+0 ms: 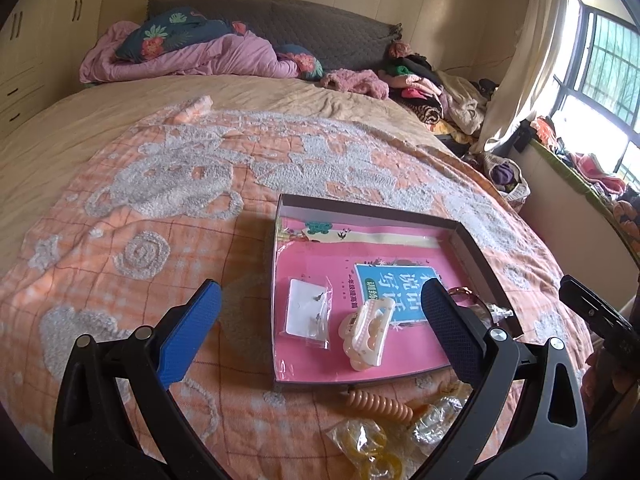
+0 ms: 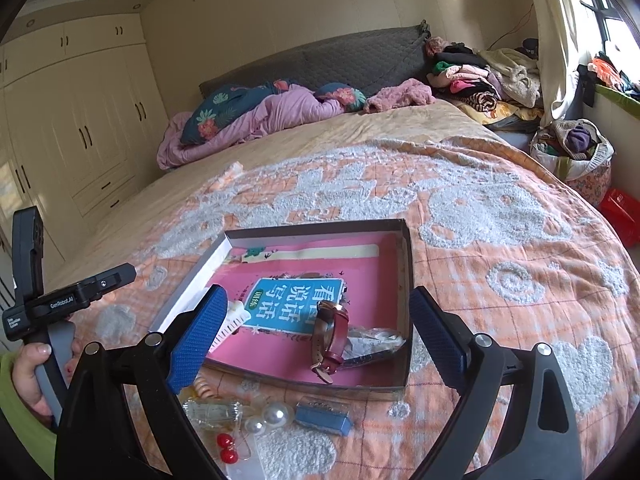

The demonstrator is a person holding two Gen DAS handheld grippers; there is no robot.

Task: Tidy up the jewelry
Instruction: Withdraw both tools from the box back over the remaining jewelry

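Note:
A shallow box lined with a pink book lies on the bed; it also shows in the right wrist view. In it lie a bagged pair of earrings, a cream hair claw, a red-strapped watch and a small clear bag. In front of the box lie a coiled hair tie, clear packets, pearl earrings, red bead earrings and a blue packet. My left gripper is open above the box's near side. My right gripper is open and empty above the watch.
The orange patterned blanket covers the bed. Pillows and a pink quilt lie at the headboard, a clothes pile at the back right. A laundry bag and a red box stand beside the bed.

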